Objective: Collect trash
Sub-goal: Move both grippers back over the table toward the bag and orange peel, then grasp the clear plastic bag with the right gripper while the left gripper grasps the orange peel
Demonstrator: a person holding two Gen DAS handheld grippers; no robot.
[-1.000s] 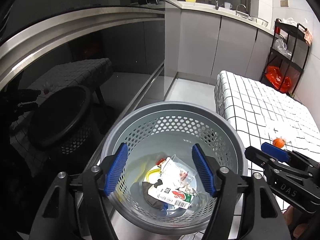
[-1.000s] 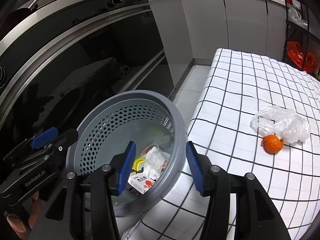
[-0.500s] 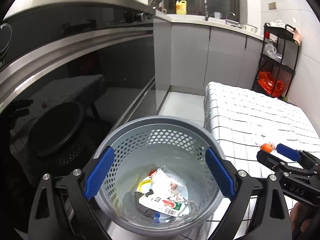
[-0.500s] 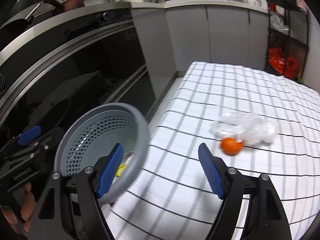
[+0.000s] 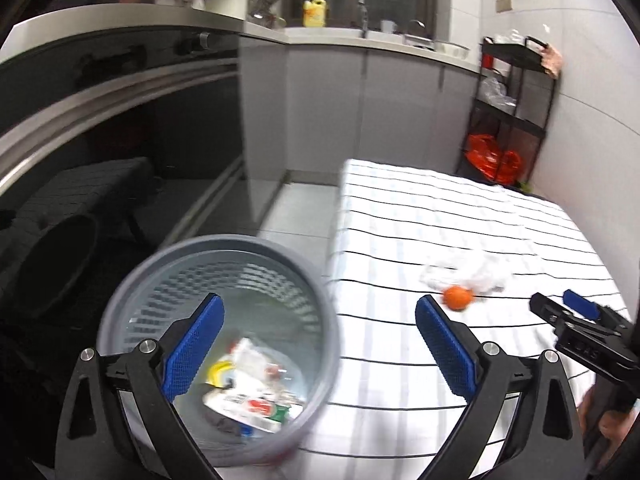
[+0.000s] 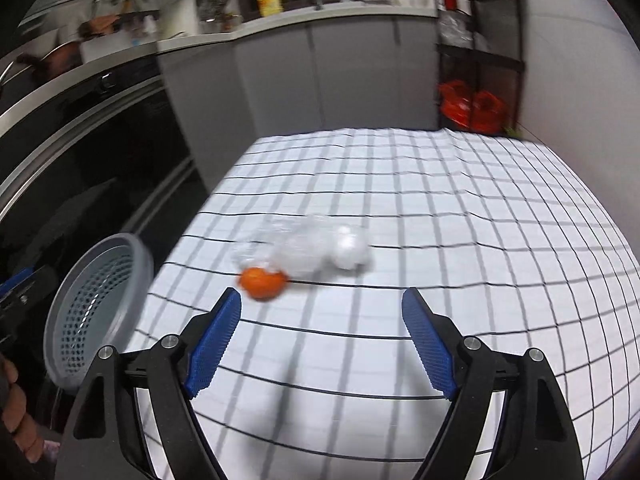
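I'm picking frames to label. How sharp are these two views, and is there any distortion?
Left wrist view: grey basket and tablecloth streaked by motion blur. Right wrist view: orange and plastic bag smeared. Both: fisheye bending, dark corners.

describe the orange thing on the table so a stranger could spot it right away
Start at the table with the white, black-gridded cloth beside the dark kitchen cabinets. Near the edge closest to the grey perforated bin lies a crumpled clear plastic bag. The small round orange object sits against the bag's near corner, the only brightly coloured, solid thing on the cloth.
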